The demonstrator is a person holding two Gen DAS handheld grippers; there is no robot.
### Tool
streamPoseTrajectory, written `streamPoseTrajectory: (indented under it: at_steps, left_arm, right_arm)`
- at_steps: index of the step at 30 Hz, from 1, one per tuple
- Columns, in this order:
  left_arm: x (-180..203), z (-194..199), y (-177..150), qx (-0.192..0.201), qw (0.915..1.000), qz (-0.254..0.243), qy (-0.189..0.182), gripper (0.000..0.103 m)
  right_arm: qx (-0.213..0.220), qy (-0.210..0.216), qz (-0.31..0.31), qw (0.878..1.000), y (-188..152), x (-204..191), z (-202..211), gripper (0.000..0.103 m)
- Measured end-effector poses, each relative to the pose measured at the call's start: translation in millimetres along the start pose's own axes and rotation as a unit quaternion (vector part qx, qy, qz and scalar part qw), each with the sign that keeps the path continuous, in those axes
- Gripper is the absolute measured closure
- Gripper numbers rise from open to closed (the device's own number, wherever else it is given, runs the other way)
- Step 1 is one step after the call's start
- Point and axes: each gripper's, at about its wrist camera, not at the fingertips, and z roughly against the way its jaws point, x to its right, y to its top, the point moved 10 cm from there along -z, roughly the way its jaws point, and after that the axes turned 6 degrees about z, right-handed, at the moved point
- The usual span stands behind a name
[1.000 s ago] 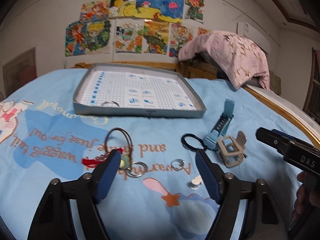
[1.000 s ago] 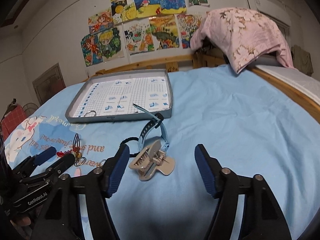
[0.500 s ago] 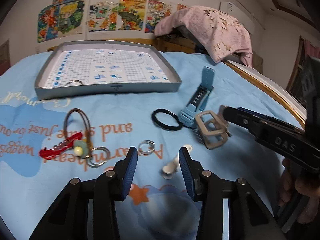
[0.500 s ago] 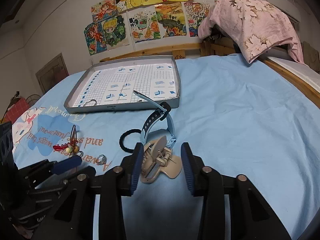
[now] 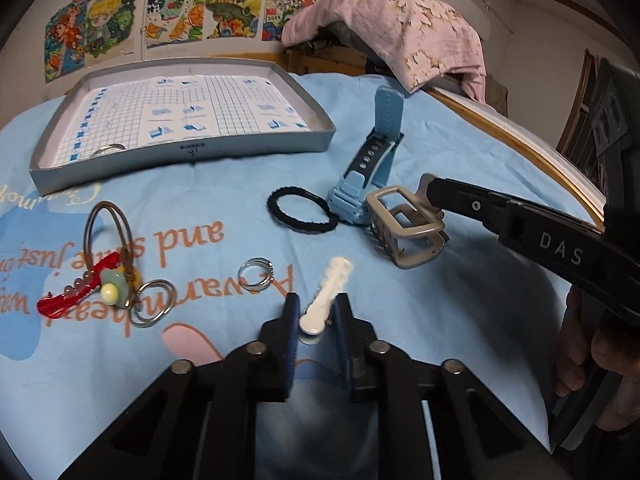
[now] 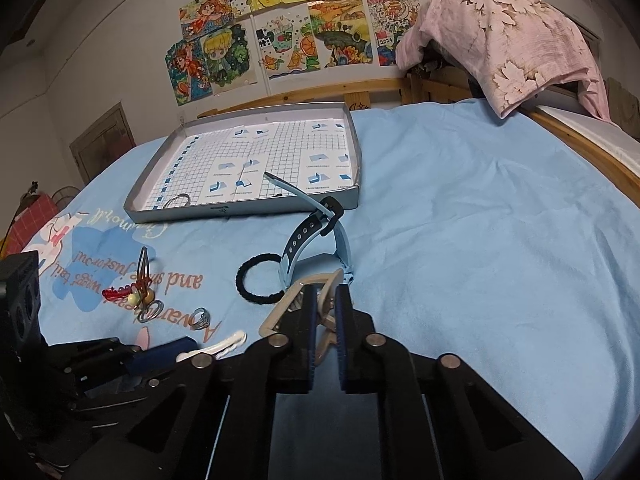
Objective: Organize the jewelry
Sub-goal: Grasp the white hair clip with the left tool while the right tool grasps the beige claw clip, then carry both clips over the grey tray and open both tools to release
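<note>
A white hair clip [image 5: 329,294] lies on the blue sheet, and my left gripper [image 5: 316,314] has its closing jaws pressing on the clip's near end. A beige claw clip [image 5: 404,222] sits to the right beside a blue watch [image 5: 370,168]. My right gripper [image 6: 325,308] is closing too, its pads pinching the tab of the claw clip [image 6: 288,304]. In the left wrist view the right gripper [image 5: 434,194] reaches in from the right. A grey tray [image 5: 192,152] with a grid lining stands farther back, with one ring [image 5: 109,148] inside.
On the sheet lie a black hair tie [image 5: 300,210], a silver ring [image 5: 256,270] and a red cord with beads and wire loops [image 5: 102,284]. A pink cloth [image 5: 400,28] drapes the wooden bed frame at the back right. A hand [image 5: 592,352] holds the right gripper.
Both grippers' jaws went from wide apart to narrow. The left one moved down and to the right onto the white clip. The right one settled over the claw clip.
</note>
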Motion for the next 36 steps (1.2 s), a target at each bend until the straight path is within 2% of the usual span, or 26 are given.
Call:
streamPoseTrajectory:
  at_steps: [8, 12, 25, 30, 36]
  left_arm:
    - [0, 5, 2, 0.010, 0.9999, 0.005, -0.009, 0.089]
    - [-3, 15, 6, 0.028, 0.9995, 0.010, -0.008, 0.089]
    - [-20, 42, 21, 0.080, 0.9960, 0.032, 0.022, 0.089]
    - [-30, 59, 40, 0.111, 0.9924, 0.045, 0.031, 0.089]
    - [-61, 84, 84, 0.148, 0.9857, 0.074, 0.032, 0.089]
  right_arm:
    - [0.006, 0.010, -0.008, 1.000, -1, 0, 2, 0.100]
    - [0.014, 0.019, -0.006, 1.000, -1, -3, 5, 0.100]
    - [0.065, 0.035, -0.001, 0.997, 13, -13, 28, 0.100]
    - [0.085, 0.041, 0.001, 0.996, 23, -20, 39, 0.100]
    - [0.113, 0.061, 0.011, 0.992, 66, -42, 36, 0.100]
